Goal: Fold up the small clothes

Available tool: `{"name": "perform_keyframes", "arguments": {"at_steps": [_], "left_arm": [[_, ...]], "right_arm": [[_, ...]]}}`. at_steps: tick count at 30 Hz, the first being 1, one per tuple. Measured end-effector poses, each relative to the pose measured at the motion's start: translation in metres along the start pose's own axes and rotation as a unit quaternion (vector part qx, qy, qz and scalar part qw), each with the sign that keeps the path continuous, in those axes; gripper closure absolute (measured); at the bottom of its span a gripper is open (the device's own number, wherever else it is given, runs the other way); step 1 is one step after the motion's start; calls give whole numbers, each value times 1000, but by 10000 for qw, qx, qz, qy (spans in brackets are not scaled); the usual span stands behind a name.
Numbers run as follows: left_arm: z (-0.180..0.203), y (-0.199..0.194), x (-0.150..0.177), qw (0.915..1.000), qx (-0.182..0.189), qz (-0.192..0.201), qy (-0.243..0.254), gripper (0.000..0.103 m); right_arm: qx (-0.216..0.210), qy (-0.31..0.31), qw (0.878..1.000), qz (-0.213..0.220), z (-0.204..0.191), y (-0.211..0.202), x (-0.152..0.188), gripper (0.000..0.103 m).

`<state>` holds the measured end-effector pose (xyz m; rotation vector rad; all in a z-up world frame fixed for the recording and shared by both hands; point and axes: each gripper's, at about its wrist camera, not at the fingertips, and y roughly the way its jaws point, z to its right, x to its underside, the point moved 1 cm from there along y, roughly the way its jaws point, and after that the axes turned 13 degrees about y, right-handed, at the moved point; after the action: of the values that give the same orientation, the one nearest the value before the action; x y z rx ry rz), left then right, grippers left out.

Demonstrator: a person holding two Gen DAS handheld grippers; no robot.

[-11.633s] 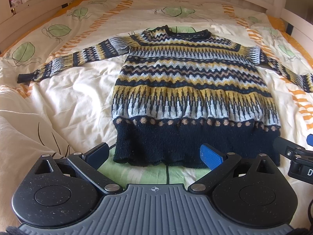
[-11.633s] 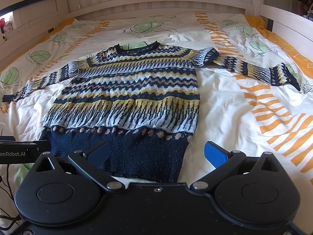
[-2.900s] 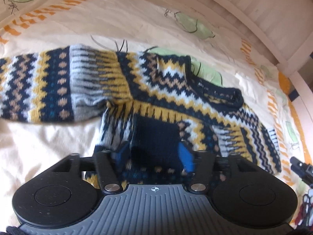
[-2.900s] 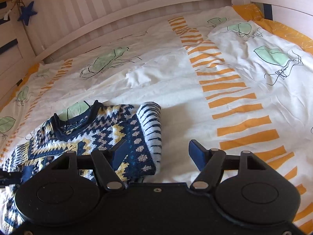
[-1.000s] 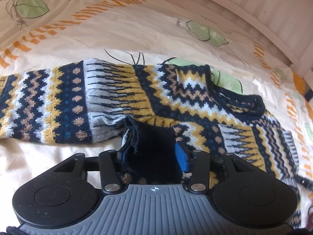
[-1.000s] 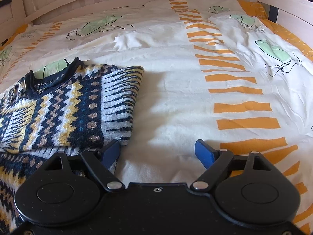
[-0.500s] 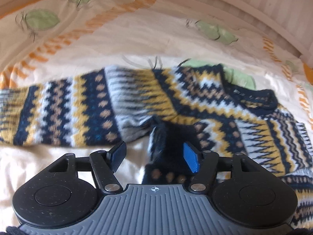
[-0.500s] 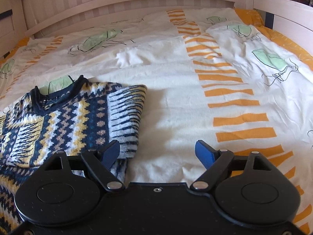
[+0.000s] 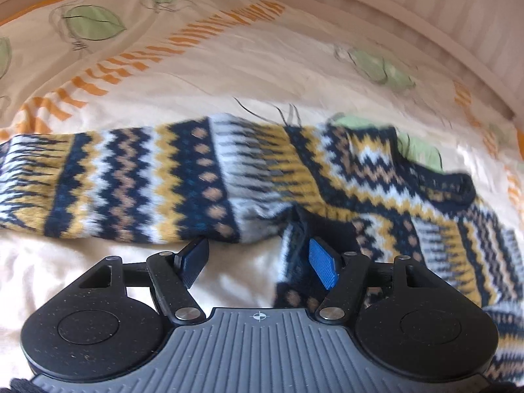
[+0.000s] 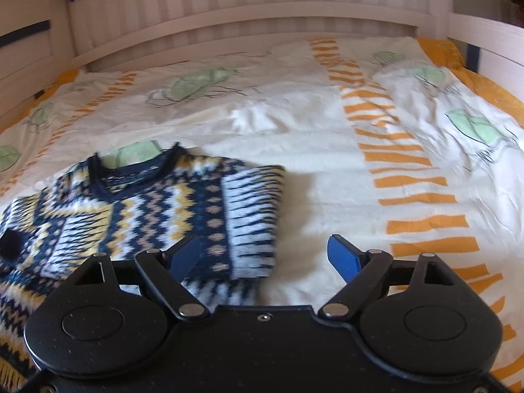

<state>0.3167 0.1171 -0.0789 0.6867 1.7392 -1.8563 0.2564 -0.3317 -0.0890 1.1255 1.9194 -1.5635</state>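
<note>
A navy, yellow and white patterned sweater (image 9: 376, 190) lies on the bed, folded up so its dark hem sits near the neckline. Its left sleeve (image 9: 124, 183) stretches out flat to the left. In the right wrist view the sweater (image 10: 147, 209) has its right sleeve folded in over the body. My left gripper (image 9: 258, 262) is open and empty, just below the left armpit. My right gripper (image 10: 267, 255) is open and empty, over the sweater's right edge.
The bed sheet (image 10: 327, 163) is white with orange stripes and green leaf prints. A white slatted bed frame (image 10: 262, 3) runs along the far side and a rail (image 10: 484, 39) on the right.
My left gripper opened, let go of the dark hem, and drew back to the left. My right gripper stayed open and pulled back and up from the folded sleeve.
</note>
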Motion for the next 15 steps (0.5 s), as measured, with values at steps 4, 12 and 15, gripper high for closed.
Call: {"name": "perform_keyframes", "arguments": {"at_steps": [4, 12, 15], "left_arm": [[-17, -14, -4, 9996, -162, 204, -126, 24], [-63, -37, -5, 9956, -625, 430, -551, 19], [-86, -46, -3, 9926, -807, 440, -798, 19]], "right_arm": [[-303, -342, 9990, -33, -20, -5, 12, 8], [-794, -710, 9942, -177, -54, -27, 39, 1], [-906, -598, 9936, -298, -63, -34, 44, 1]]}}
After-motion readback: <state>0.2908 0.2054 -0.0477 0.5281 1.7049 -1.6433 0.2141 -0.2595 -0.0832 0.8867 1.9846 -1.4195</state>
